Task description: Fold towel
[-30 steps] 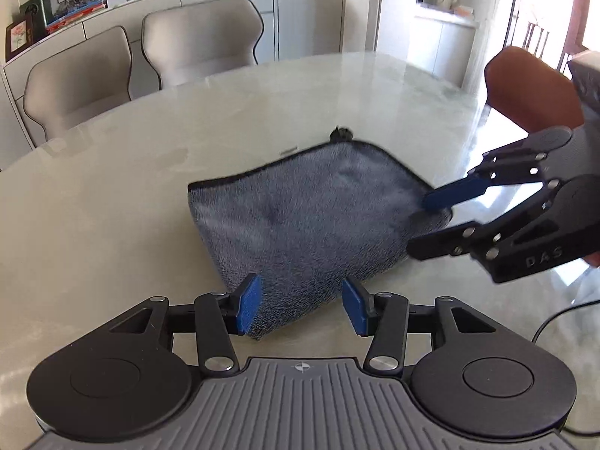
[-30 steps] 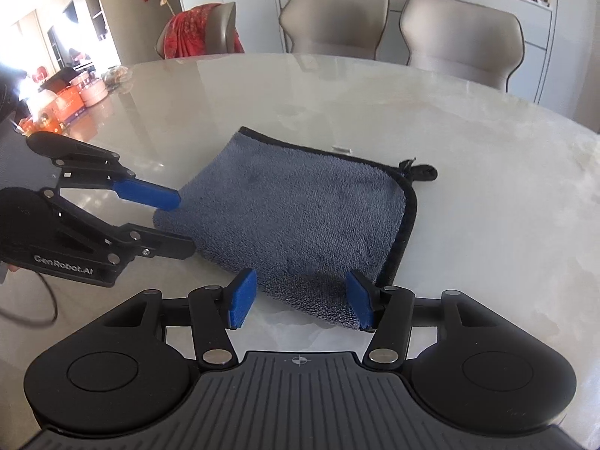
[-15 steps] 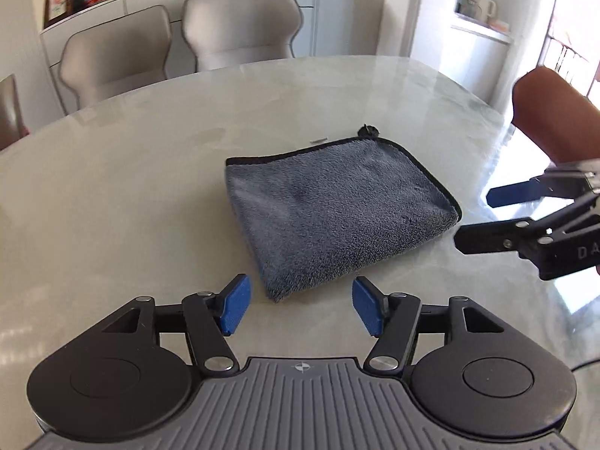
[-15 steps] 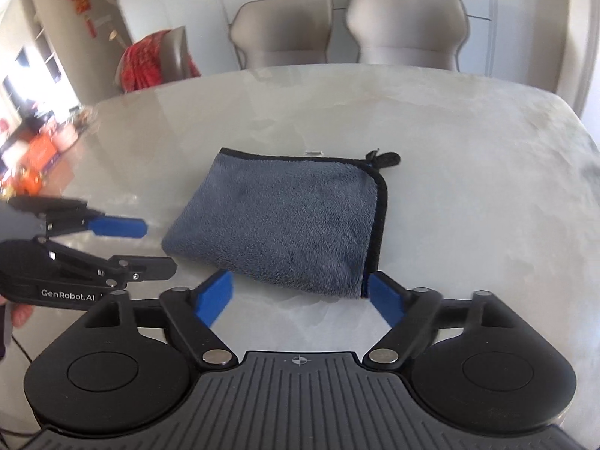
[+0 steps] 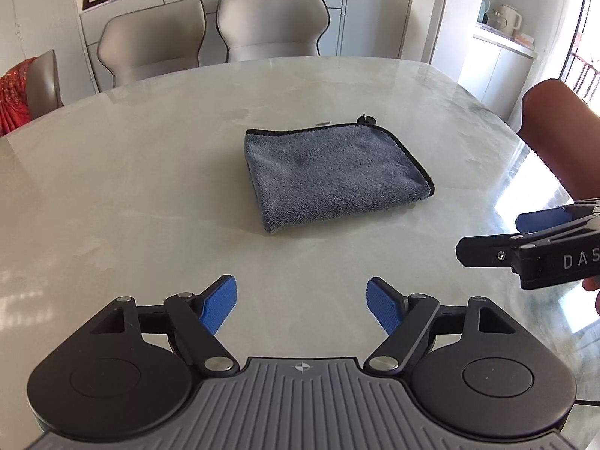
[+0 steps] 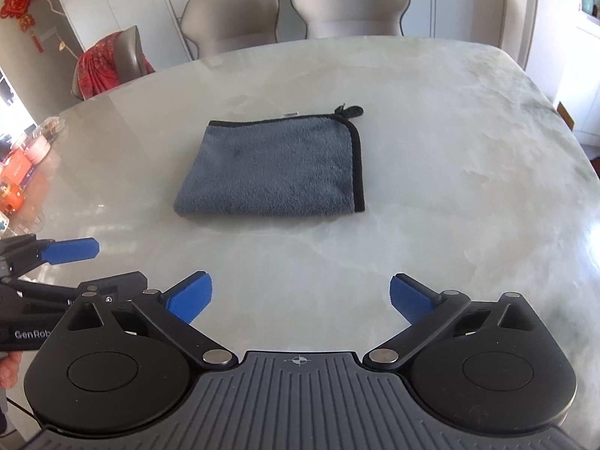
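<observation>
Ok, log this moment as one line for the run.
towel: folded, flat on table | left gripper: open, empty, clear of towel | right gripper: open, empty, clear of towel

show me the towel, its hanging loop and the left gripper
towel [image 6: 273,168], right wrist view, middle of the grey pile
hanging loop [image 6: 351,111], right wrist view, black tab
left gripper [image 5: 301,302], left wrist view, between the open fingertips

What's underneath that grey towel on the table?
The folded grey towel lies flat on the marble table. A small white tag peeks out at its far edge. Anything between its layers is covered.
</observation>
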